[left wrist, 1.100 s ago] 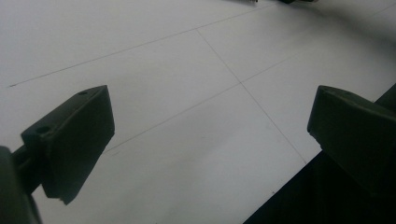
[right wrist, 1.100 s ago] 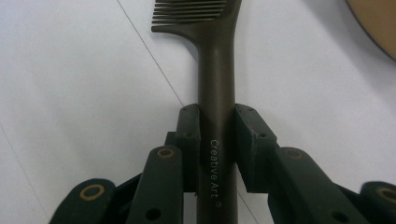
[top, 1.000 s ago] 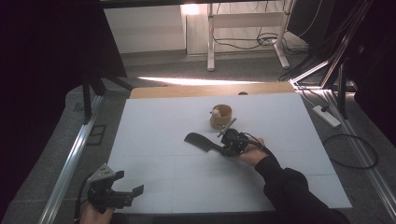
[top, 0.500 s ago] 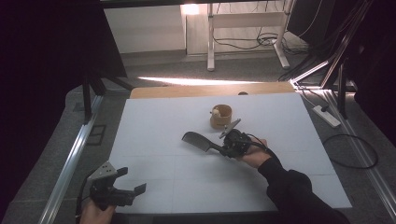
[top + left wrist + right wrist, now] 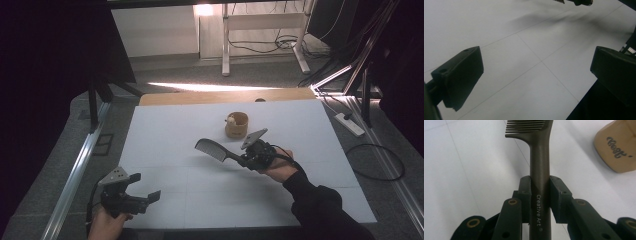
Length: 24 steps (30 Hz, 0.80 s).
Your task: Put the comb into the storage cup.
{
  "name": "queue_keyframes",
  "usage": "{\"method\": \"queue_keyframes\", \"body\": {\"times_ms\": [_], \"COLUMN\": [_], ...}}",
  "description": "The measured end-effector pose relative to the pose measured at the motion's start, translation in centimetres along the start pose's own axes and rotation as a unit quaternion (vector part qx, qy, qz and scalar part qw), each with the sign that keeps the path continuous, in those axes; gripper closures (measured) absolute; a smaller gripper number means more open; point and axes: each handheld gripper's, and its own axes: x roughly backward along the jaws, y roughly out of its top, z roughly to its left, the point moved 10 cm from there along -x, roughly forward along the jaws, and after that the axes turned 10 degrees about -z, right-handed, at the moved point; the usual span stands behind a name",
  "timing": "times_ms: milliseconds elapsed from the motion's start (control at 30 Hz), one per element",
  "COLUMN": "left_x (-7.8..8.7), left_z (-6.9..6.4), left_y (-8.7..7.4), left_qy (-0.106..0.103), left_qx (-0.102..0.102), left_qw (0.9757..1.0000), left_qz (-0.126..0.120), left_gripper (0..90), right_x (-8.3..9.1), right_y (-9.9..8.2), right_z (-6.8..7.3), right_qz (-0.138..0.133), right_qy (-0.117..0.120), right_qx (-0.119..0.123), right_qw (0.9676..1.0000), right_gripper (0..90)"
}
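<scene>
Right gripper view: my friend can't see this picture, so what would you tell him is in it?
The right gripper has its two black jaws shut on the handle of a dark comb, whose teeth point away at the top. Under it is a white table, and a tan wooden cup sits at the upper right.

- High view: room dim, edges near black. Bright strip of light on the floor [image 5: 210, 86] beyond my table [image 5: 165, 125]; white tabletop evenly lit, no glare.
- Soft shadow under the comb [image 5: 212, 149].
- My left gripper view: grey, soft focus, smeared shadows at the top.
- My right gripper view: bright, comb handle sharp, wooden cup [image 5: 617, 150] slightly blurred.
</scene>
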Motion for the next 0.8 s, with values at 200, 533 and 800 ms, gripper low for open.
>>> {"method": "queue_keyframes", "body": {"times_ms": [200, 533, 800], "left_x": [-0.6, -1.5, -2.7], "left_z": [-0.2, -0.6, -1.0], "left_y": [1.0, 3.1, 4.4], "left_qy": [-0.012, -0.025, -0.034], "left_qx": [0.008, 0.01, 0.008], "left_qw": [0.9999, 0.9994, 0.9991], "left_qz": [-0.006, -0.02, -0.023], "left_gripper": [0.0, 0.0, 0.0], "right_x": [1.5, 3.4, 4.8], "right_y": [0.0, -0.4, -0.9], "right_z": [0.0, 0.2, 0.4], "right_qz": [-0.017, -0.038, -0.047], "right_qy": [-0.002, -0.008, -0.014], "right_qx": [-0.003, -0.001, 0.0], "right_qw": [0.9999, 0.9993, 0.9988], "right_gripper": [72.8, 72.7, 72.7]}}
